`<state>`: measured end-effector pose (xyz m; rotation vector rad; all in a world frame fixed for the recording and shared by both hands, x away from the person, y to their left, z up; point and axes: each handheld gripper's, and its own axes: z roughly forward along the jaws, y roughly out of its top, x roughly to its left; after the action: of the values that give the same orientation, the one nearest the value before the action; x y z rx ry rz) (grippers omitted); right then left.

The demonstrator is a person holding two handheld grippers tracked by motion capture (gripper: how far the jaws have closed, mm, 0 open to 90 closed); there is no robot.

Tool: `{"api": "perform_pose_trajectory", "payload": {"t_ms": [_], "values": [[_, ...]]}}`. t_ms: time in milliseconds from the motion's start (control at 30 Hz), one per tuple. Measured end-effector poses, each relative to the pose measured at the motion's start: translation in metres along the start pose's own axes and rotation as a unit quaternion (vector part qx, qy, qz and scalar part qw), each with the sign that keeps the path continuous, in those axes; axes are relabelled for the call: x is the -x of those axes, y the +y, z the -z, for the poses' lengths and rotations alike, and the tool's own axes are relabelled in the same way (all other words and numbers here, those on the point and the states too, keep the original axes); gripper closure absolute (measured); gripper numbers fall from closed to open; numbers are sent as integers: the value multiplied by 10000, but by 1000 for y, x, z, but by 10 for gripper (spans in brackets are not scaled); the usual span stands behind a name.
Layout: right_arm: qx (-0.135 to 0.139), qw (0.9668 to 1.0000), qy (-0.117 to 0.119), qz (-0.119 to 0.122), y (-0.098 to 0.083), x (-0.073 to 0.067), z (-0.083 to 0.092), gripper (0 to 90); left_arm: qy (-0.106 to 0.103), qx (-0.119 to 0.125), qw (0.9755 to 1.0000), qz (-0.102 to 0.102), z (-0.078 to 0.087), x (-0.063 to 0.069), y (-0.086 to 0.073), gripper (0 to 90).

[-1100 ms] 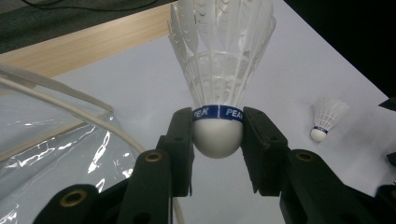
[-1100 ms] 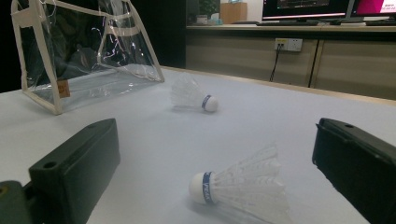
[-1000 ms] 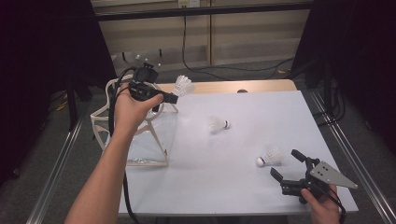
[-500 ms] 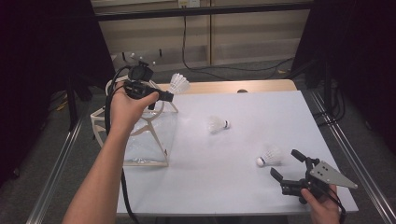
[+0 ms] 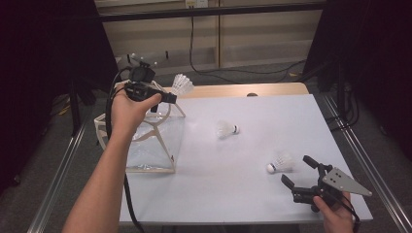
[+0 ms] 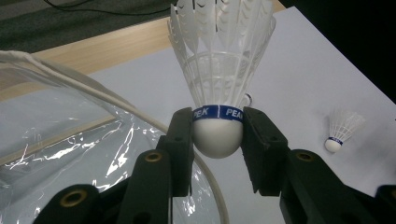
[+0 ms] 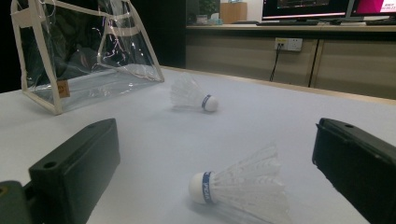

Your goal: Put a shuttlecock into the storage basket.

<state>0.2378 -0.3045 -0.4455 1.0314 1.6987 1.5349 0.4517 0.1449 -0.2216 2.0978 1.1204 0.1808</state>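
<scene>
My left gripper (image 5: 171, 97) is shut on the round cork of a white feather shuttlecock (image 5: 182, 85), held in the air above the back corner of a clear plastic bag (image 5: 145, 141). The left gripper view has the blue-banded shuttlecock (image 6: 219, 70) upright between both jaws, over the bag's rim (image 6: 70, 126). A second shuttlecock (image 5: 227, 129) lies on its side mid-table. A third shuttlecock (image 5: 280, 163) lies near the front right, just ahead of my open right gripper (image 5: 296, 169). In the right gripper view that shuttlecock (image 7: 243, 189) lies between the wide-apart jaws, untouched.
The white table (image 5: 252, 194) ends in a wooden strip (image 5: 272, 90) at the back. The bag (image 7: 88, 51) with white trim stands at the left edge. Metal rails run along both sides, and dark curtains surround the area.
My left gripper has shifted slightly left with the shuttlecock, toward the bag. The right gripper and the two lying shuttlecocks have not moved.
</scene>
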Motion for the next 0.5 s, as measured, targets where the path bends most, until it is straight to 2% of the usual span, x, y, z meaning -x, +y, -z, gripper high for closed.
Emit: {"api": "perform_pose_trajectory", "payload": {"t_ms": [500], "values": [[-1, 10000, -15, 8, 0, 0, 0, 6, 87, 36, 10000, 21, 8, -4, 2, 654]]}}
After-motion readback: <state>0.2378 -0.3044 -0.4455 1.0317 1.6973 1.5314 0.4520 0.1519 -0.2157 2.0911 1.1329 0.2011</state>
